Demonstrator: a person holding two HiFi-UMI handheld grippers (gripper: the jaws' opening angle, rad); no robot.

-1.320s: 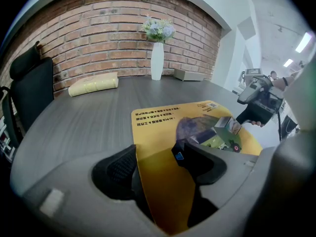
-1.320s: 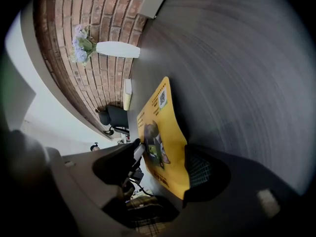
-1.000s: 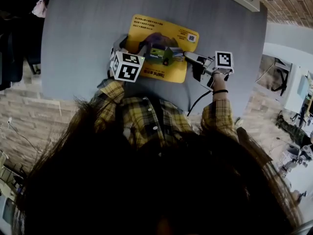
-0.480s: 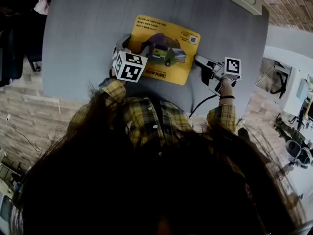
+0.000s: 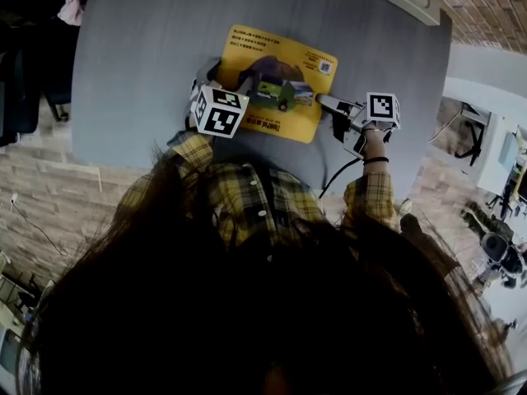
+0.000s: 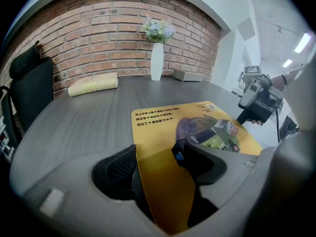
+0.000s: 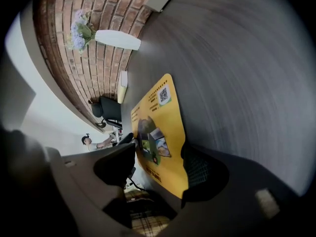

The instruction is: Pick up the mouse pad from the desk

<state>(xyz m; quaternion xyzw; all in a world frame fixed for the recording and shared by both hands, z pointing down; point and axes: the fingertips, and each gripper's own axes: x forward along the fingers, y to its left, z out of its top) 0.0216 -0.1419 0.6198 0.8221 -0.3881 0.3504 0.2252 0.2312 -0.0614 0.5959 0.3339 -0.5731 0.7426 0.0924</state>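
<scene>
My right gripper [image 7: 158,152] has swung back in to the 4 o'clock edge of the yellow mouse pad [image 5: 276,60]. Its jaws have just closed a little but stand apart, with that edge between them. My left gripper [image 6: 155,152] straddles the pad's 8 o'clock corner, jaws wide and unclamped, and the pad lies on the grey desk [image 5: 148,56].

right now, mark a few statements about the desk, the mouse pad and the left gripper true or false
The mouse pad is yellow and lies on a grey desk. True.
A white vase lies tipped over on the pad. False: it stands upright near the brick wall, off the pad.
The left gripper has its jaws apart, with the pad's corner between them. True.
The pad is blank. False: it carries text and a picture.
A black chair stands beside the desk. True.
</scene>
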